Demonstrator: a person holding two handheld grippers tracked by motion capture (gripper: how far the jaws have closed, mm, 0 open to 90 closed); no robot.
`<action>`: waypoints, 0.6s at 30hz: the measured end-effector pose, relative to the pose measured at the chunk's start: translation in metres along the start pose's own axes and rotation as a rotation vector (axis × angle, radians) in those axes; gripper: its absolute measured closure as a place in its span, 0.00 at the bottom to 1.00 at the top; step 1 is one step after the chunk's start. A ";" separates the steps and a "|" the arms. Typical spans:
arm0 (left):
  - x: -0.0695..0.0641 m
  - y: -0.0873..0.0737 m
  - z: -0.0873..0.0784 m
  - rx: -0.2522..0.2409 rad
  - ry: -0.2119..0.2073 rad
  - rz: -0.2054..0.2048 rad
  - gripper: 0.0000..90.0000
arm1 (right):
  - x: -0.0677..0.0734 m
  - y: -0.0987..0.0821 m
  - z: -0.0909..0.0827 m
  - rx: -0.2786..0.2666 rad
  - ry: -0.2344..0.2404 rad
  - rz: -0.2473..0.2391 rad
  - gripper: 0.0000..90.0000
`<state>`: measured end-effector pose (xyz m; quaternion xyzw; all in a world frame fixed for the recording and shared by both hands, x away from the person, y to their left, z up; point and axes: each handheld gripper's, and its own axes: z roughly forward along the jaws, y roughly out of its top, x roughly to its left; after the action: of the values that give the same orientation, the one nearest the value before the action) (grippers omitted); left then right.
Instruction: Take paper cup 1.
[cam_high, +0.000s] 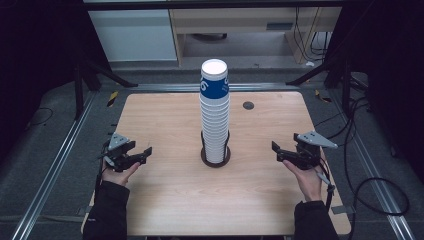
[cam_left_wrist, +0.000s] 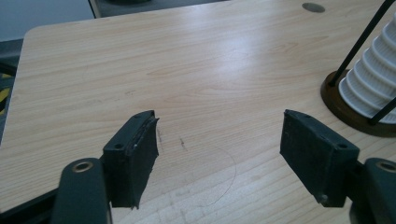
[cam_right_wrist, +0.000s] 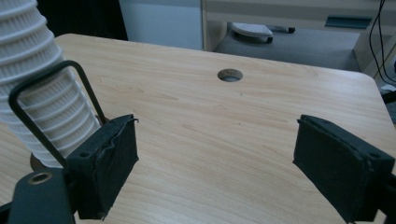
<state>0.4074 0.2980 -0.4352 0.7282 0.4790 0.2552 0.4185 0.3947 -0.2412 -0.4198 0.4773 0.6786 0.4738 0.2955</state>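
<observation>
Two handheld black two-jaw grippers are parked on either side of a tall stack of white ribbed paper cups, and neither is touching it. The stack stands upright near the middle of the pale wood-grain table, sitting in a round dark brown holder base with thin black wire uprights hugging the lower cups. The top cup of the stack has a blue band with white print on it.

The left gripper is held low over the table's left side, well apart from the stack, and points in toward it. In the left gripper view its jaws are spread apart with only bare tabletop between them, so it's pinching nothing. The holder base and the bottom cups sit off at that view's right edge.

The right gripper mirrors it on the table's right side, also well clear of the cups. From the right gripper view its jaws are spread too, nothing in the gap, just wood. The cups and a wire upright are just past its left jaw in that view.

One small round grommet hole sits in the table beyond the stack, off to the right.
</observation>
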 end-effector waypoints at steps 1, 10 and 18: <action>0.000 0.001 0.000 -0.001 -0.012 -0.010 0.30 | 0.000 0.000 0.000 0.000 0.000 0.000 0.15; -0.005 0.003 -0.001 -0.017 -0.062 -0.008 0.25 | 0.013 0.036 -0.014 -0.082 0.078 -0.026 0.14; -0.004 0.003 0.000 0.002 -0.084 -0.016 0.25 | 0.028 0.073 -0.025 -0.176 0.154 -0.032 0.13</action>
<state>0.4076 0.2936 -0.4323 0.7349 0.4668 0.2205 0.4397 0.3898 -0.2169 -0.3417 0.4009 0.6624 0.5620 0.2909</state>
